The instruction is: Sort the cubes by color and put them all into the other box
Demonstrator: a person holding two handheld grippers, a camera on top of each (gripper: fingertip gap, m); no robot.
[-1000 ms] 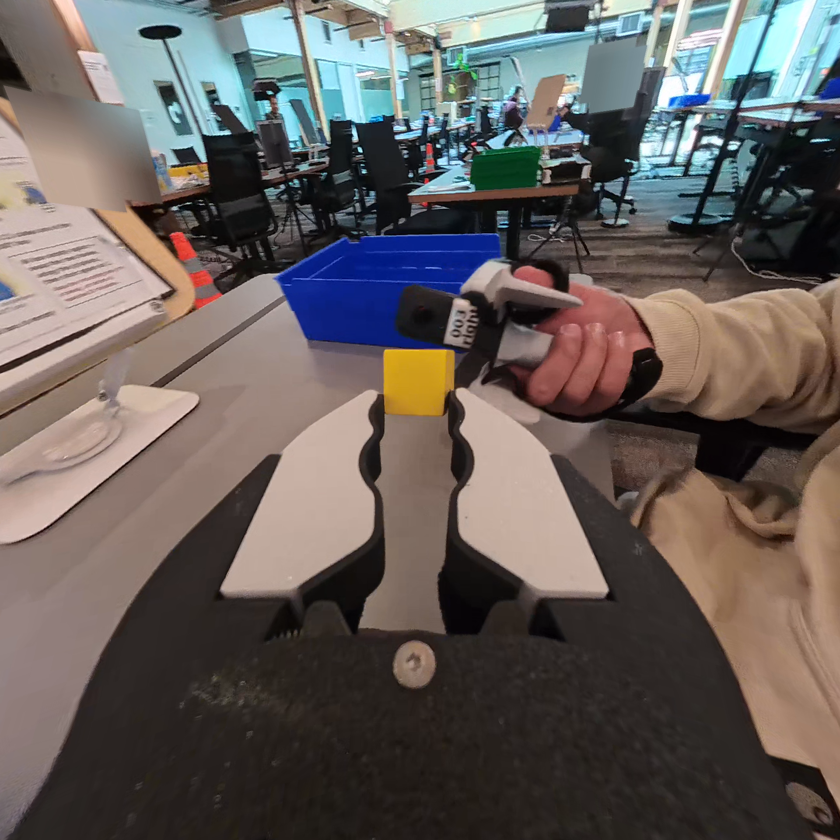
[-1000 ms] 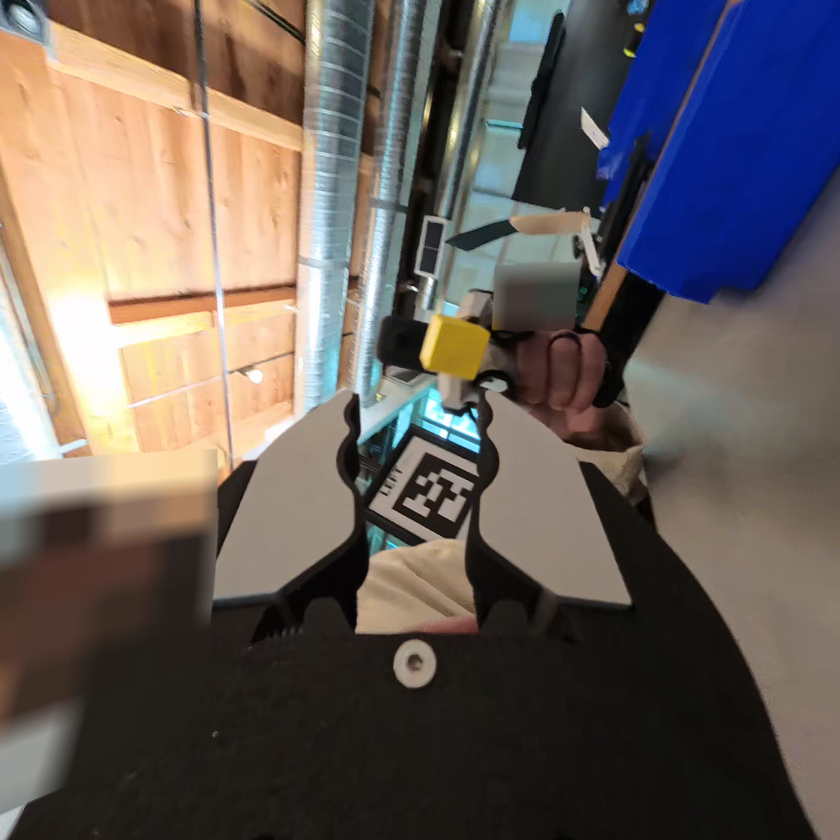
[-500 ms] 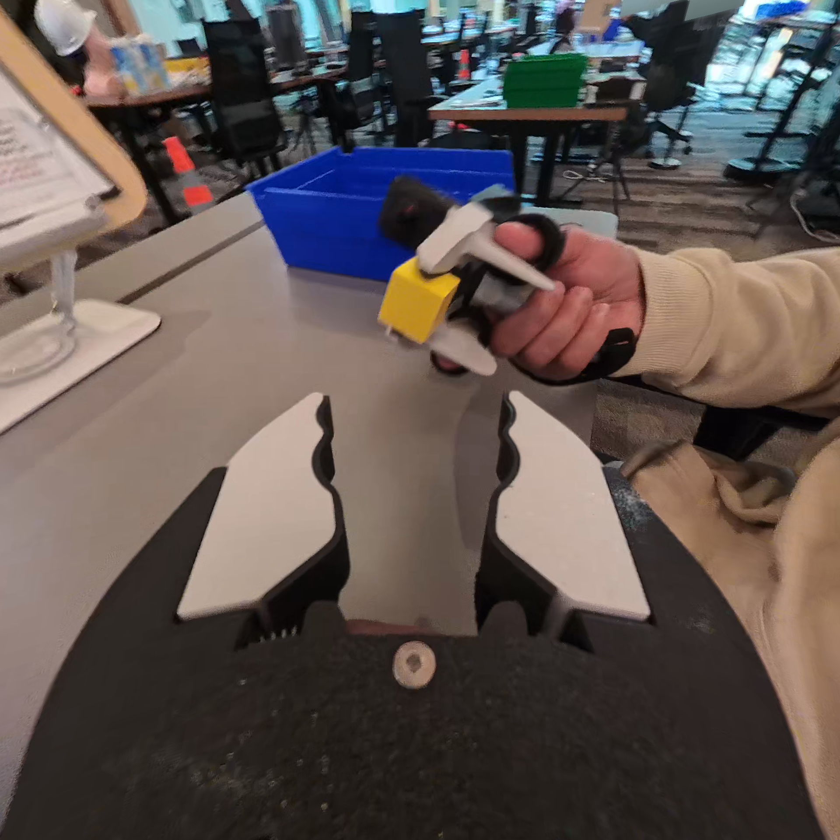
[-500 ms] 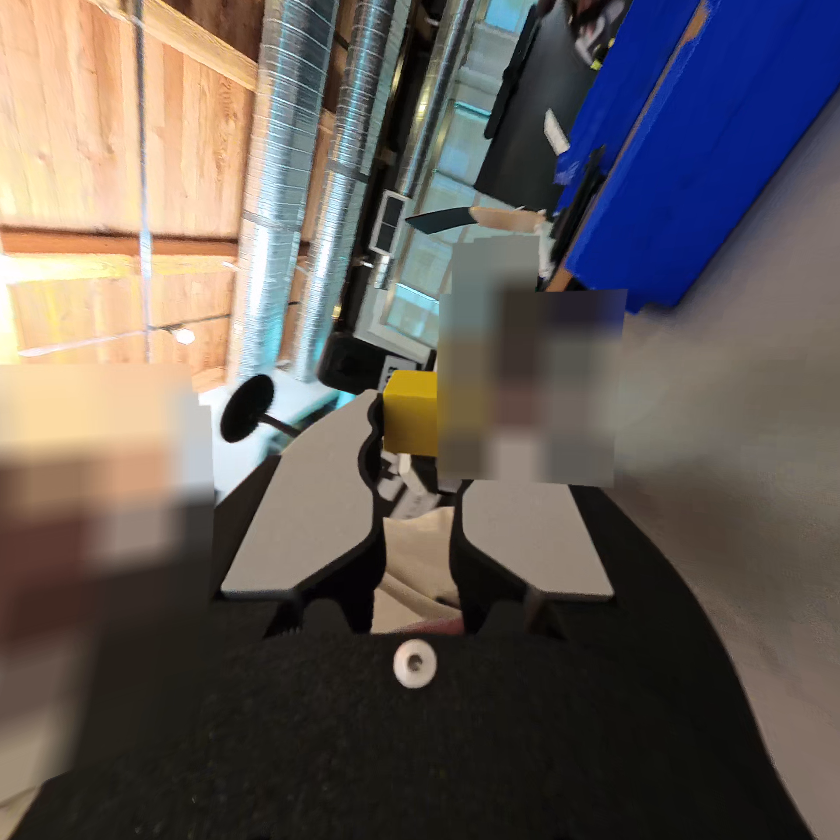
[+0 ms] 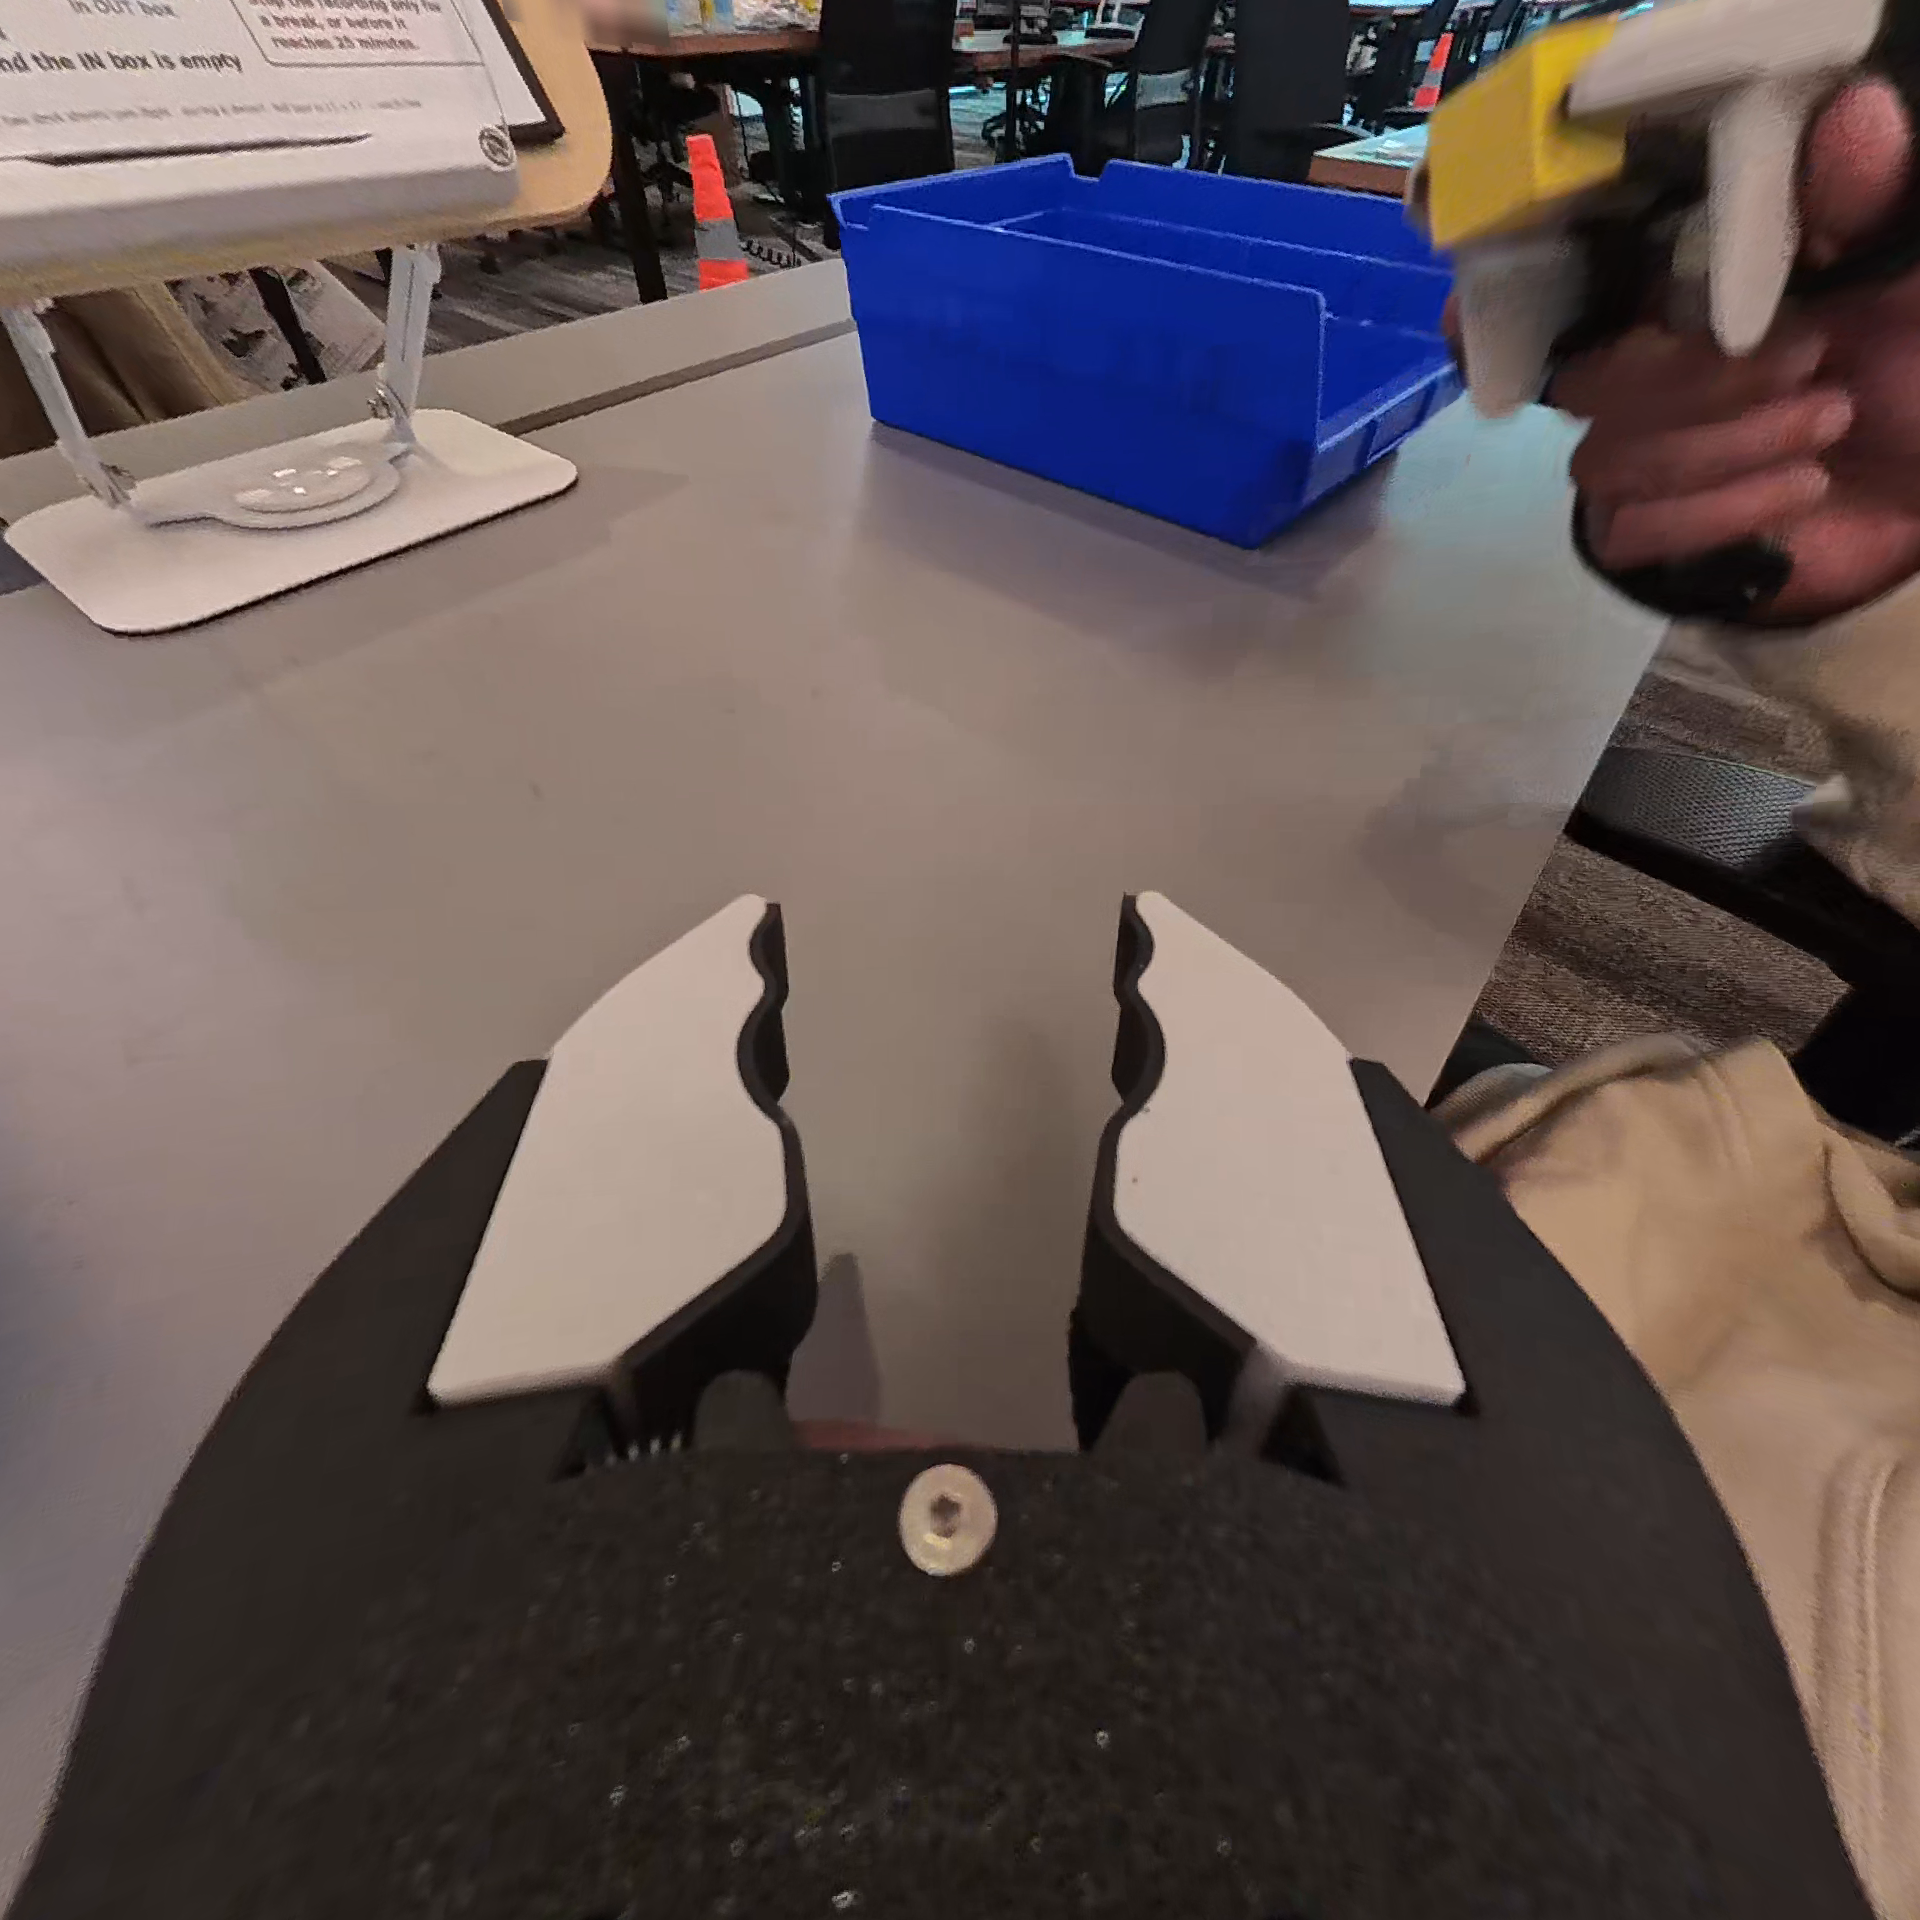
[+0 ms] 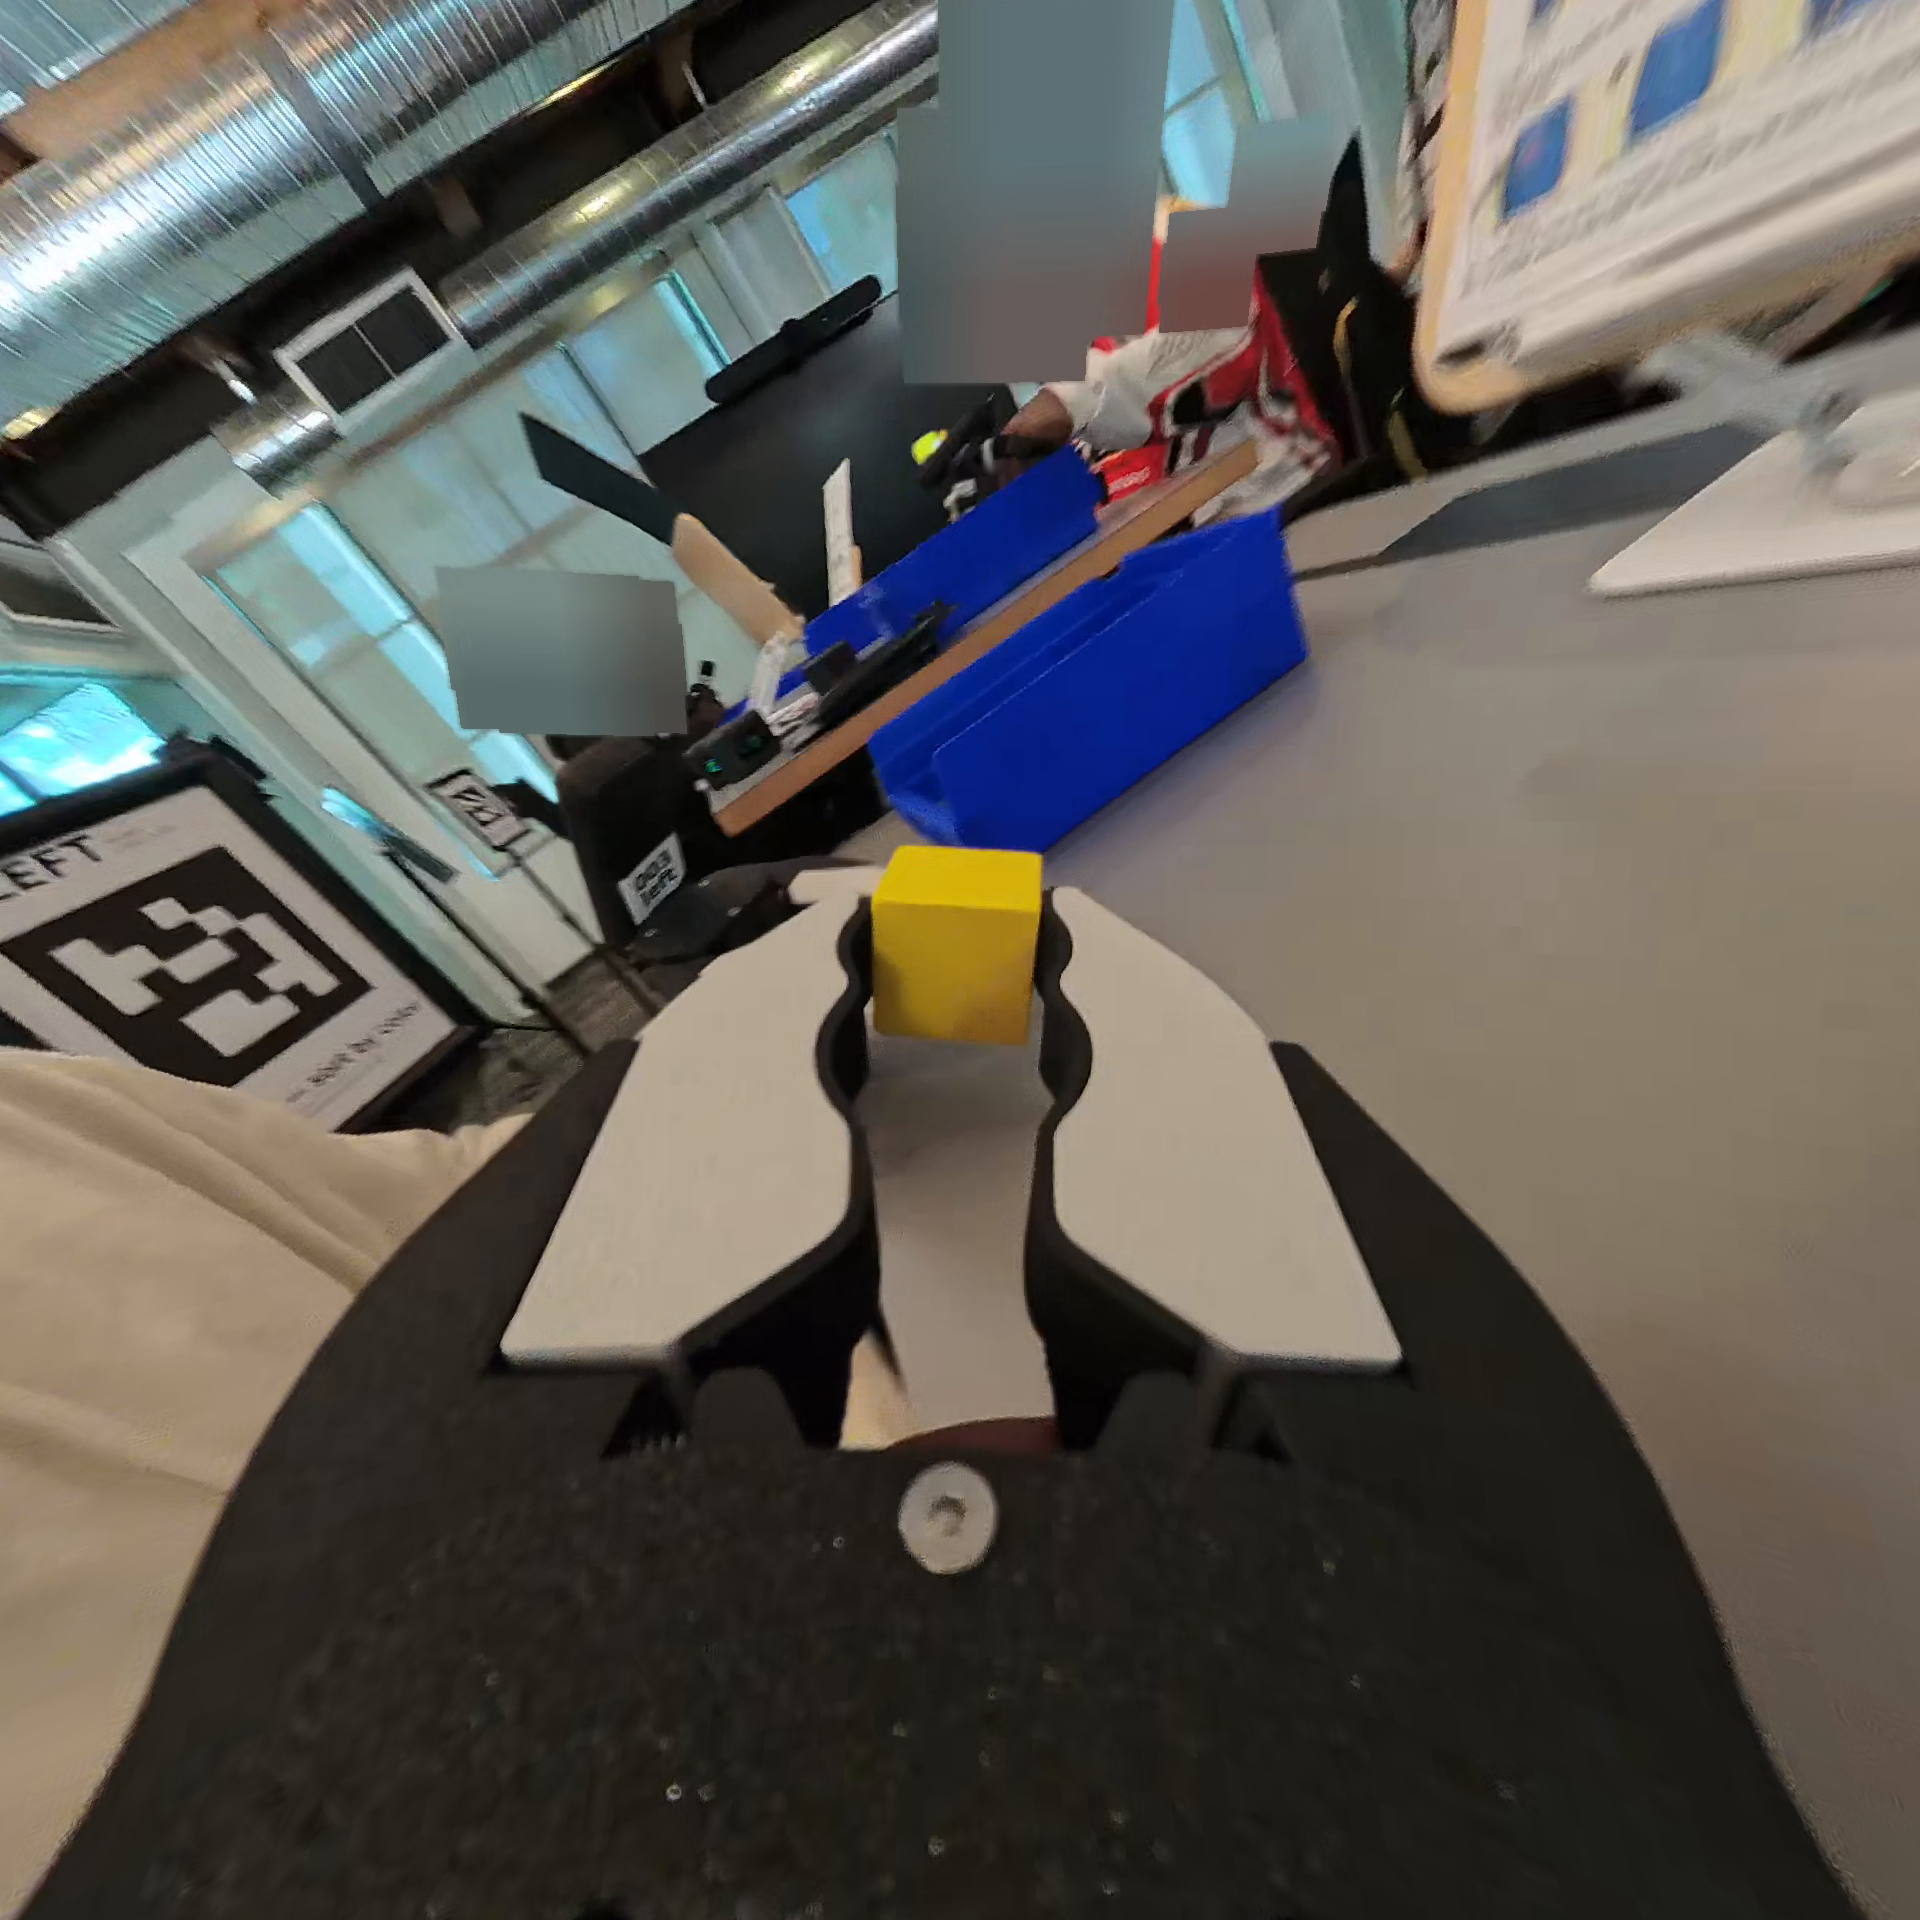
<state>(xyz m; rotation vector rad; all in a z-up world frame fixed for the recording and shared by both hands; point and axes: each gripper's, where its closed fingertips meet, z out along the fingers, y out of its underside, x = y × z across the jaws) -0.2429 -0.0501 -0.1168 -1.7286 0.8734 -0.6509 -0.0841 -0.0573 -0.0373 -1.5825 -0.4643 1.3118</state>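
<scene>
Presently the yellow cube is clamped by its two flat side faces between the right gripper tips, raised near the blue bin. It is judged light, rigid, slightly slick. The left gripper is spread, empty.

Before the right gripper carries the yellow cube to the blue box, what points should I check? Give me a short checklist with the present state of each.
1. Grip: the right gripper is closed on the small yellow cube, a finger on each side: ok.
2. Cube clear of the grey table: it is held in the air: ok.
3. Left gripper out of the way: open, empty, low over the table: ok.
4. Blue plastic box reachable: top open, table in front of it bare: ok.
5. Right compartment for yellow: the box has dividers, but its contents are hidden: cannot tell.
</scene>
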